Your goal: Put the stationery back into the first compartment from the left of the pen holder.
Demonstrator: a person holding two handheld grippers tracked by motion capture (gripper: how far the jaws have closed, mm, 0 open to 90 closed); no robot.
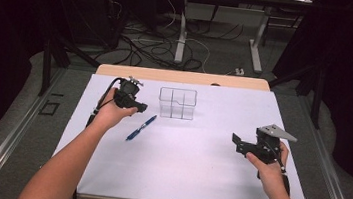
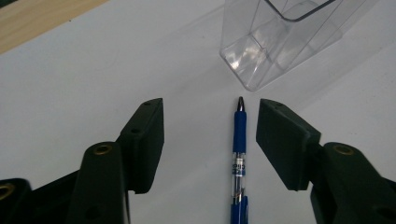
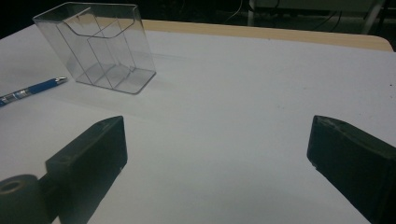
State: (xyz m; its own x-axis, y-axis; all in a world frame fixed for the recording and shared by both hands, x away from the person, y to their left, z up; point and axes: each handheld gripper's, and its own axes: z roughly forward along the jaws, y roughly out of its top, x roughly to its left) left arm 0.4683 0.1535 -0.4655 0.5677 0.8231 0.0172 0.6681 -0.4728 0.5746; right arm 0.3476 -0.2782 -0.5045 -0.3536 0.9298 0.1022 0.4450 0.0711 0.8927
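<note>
The table [image 1: 181, 170], covered in white, is being shown across the middle of the high view. A clear plastic organizer [image 1: 177, 103], divided into compartments, is standing upright at the upper centre of that frame, and it is also being seen at the upper left of the right gripper view [image 3: 100, 46].

The left gripper [image 1: 139, 108] is being held at the centre left of the high view, just above and left of the pen. Its fingers [image 2: 147, 140] are being kept spread apart, with nothing gripped; in the left gripper view the pen is lying between them, nearer the right-hand finger and touching neither. The right gripper [image 1: 238, 142] is being held at the right of the high view, well apart from the pen, its fingers [image 3: 93, 154] wide apart and empty.

The blue pen [image 1: 141, 127] is lying flat on the table, just below and left of the organizer, its tip pointing toward it.

The approach to the pen is judged to be the step in hand. For the next move, the left gripper would need to be lowered and centred over the barrel before the fingers are closed.
</note>
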